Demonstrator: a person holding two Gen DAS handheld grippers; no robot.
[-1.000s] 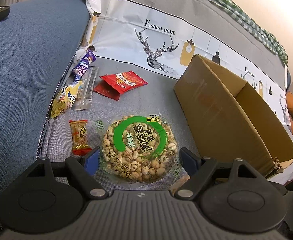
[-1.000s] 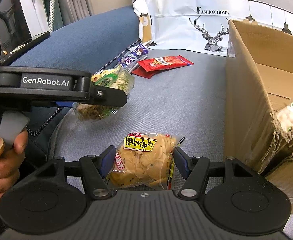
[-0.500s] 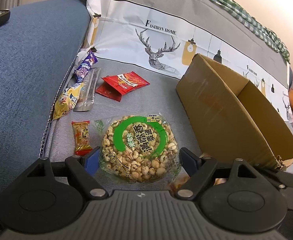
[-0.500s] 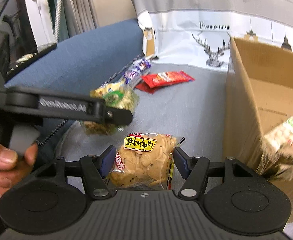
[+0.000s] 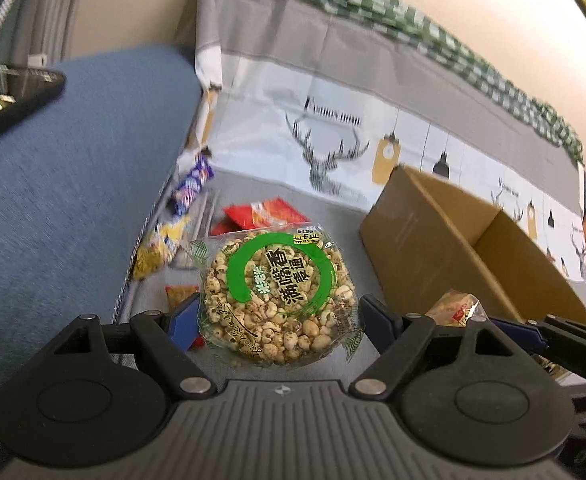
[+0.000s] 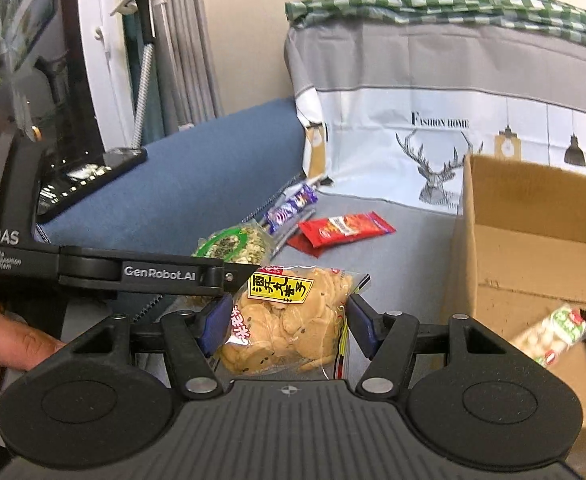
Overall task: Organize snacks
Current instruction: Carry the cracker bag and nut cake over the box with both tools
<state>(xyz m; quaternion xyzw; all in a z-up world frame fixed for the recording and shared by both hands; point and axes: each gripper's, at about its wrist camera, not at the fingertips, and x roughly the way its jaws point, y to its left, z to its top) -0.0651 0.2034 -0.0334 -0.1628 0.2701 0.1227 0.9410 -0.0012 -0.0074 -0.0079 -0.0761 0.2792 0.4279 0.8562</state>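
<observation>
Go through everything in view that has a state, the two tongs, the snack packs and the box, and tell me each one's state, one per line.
Left tongs: shut on the round puffed-grain pack, lifted off the seat.
Right tongs: shut on the yellow cracker bag, lifted.
Cardboard box: open, snack packs already inside.
Red packet: lying flat on the seat, sealed.
Purple wrapper: lying by the blue armrest.

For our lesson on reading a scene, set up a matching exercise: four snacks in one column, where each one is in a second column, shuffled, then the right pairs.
1. puffed-grain pack
2. cracker bag
3. red packet
4. white-green pack

A. in the cardboard box
B. lying on the grey cover
C. in the right gripper
D. in the left gripper

Pairs: 1-D, 2-C, 3-B, 4-A
</observation>
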